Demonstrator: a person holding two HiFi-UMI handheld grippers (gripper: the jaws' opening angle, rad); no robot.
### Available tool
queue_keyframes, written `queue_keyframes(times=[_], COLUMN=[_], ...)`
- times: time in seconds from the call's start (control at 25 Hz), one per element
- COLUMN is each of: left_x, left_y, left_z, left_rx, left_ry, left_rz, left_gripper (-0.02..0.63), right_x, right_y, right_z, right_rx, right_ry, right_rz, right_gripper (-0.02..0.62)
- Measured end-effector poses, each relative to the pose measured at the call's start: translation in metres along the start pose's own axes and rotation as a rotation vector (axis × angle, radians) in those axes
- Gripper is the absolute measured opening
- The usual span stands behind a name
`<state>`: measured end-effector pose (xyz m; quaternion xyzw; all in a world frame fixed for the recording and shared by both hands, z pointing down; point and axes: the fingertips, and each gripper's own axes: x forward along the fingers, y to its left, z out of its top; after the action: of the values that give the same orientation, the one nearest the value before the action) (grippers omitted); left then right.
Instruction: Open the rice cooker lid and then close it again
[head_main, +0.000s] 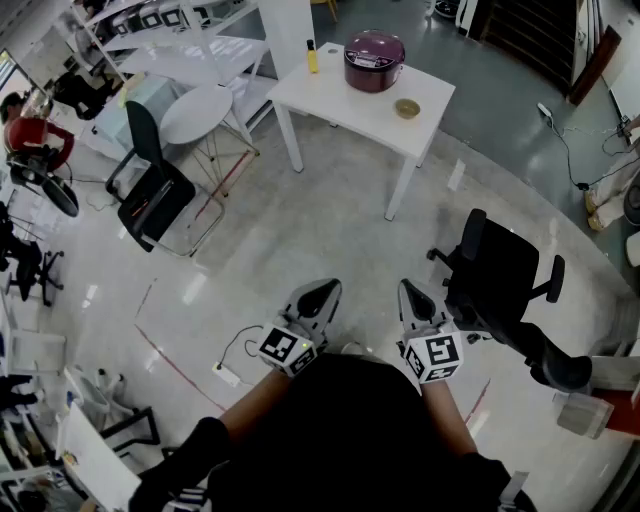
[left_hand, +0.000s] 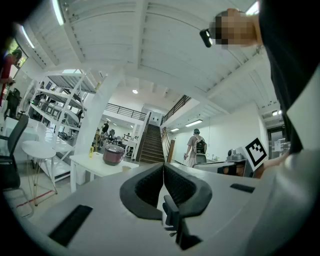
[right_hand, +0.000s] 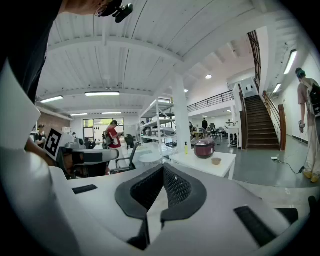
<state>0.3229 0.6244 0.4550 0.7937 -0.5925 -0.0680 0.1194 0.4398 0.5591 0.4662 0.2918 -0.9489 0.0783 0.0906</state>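
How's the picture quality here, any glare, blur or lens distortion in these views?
Head view: sharp, evenly lit, soft glare patches on the polished floor, edges bowed. Left gripper view: heavy fisheye, dark corners, rice cooker small yet clear. Right gripper view: same bowing, ceiling lamps blown out.

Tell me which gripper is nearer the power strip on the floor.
Left. In the head view the left gripper is just up and right of the power strip; the right gripper is farther right, by the black chair.

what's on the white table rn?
On the white table: a maroon rice cooker, lid shut, a yellow bottle and a small bowl. The lid covers the cooker's inside; the bowl's contents are too small to tell.
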Motion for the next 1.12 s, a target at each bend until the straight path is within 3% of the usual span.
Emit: queue_keyframes(times=[0.28, 0.68, 0.88, 0.92, 0.96, 1.0, 1.04, 1.12], left_x=[0.005, 0.012, 0.006, 0.005, 0.004, 0.003, 0.002, 0.001], left_y=[0.013, 0.013, 0.016, 0.019, 0.023, 0.026, 0.029, 0.031], left_z=[0.005, 0.003, 0.009, 0.008, 0.007, 0.005, 0.004, 0.003], left_rx=[0.005, -0.003, 0.011, 0.013, 0.012, 0.006, -0.005, -0.024], left_ry=[-0.007, 0.002, -0.050, -0.048, -0.043, -0.038, -0.036, -0.043], left_rz=[0.011, 0.002, 0.013, 0.024, 0.036, 0.046, 0.051, 0.043], left_gripper=[0.005, 0.005, 0.005, 0.005, 0.008, 0.056, 0.134, 0.223], right_x=[0.007, 0.010, 0.005, 0.004, 0.002, 0.001, 0.000, -0.001], right_y=[-0.007, -0.012, -0.022, -0.025, -0.029, -0.032, -0.035, -0.037], right_z=[0.012, 0.009, 0.007, 0.007, 0.008, 0.009, 0.009, 0.007], right_rx=[0.052, 0.032, 0.020, 0.023, 0.030, 0.038, 0.046, 0.055], right_ry=[-0.036, -0.030, -0.022, -0.025, -0.030, -0.034, -0.037, -0.035], right_rz=[0.001, -0.005, -0.042, -0.058, -0.078, -0.095, -0.107, -0.105], right_gripper=[-0.002, 0.000, 0.002, 0.033, 0.127, 0.180, 0.201, 0.222])
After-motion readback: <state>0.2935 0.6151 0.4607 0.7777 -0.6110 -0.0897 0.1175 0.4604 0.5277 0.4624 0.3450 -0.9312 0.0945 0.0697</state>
